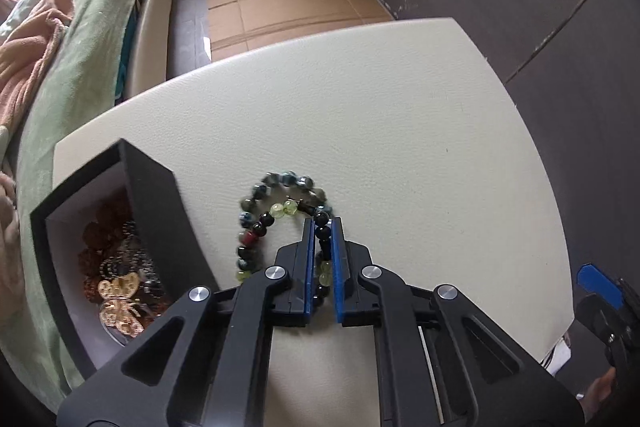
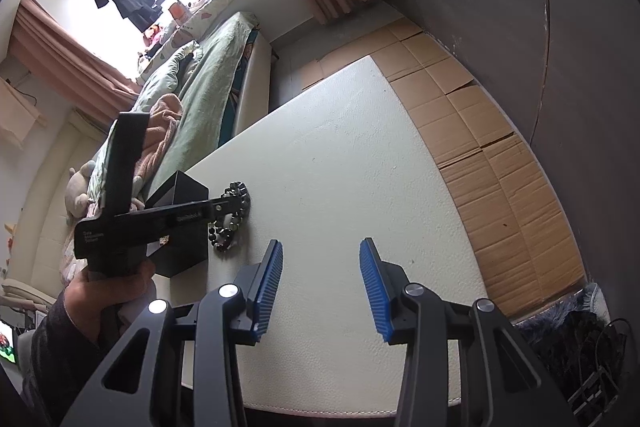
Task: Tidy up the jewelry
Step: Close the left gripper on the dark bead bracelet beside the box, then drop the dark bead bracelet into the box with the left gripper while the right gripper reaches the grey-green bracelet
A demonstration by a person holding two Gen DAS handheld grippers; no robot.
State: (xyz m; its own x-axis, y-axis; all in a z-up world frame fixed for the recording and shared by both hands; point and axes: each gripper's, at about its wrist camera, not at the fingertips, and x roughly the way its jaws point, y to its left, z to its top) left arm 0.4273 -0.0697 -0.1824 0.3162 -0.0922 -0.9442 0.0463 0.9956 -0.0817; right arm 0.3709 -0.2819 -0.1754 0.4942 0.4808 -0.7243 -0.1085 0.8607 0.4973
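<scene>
Gold coins and brown beads are held in the open black square box (image 1: 156, 211). A dark-and-green beaded bracelet (image 1: 280, 223), its loop stretched away from the camera across the cream worktop (image 1: 400, 131), is pinched by the left gripper (image 1: 323, 227). The right gripper (image 2: 321, 247) is spread wide, holding nothing.

The right gripper (image 2: 321, 251) is open over the table (image 2: 360, 147). The left gripper (image 2: 224, 205) touches beads (image 2: 234, 219) beside the box (image 2: 182, 227).

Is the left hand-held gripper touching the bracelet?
Touching. The left wrist view shows the left hand-held gripper shut on the bracelet, beads pinched between its blue pads.
</scene>
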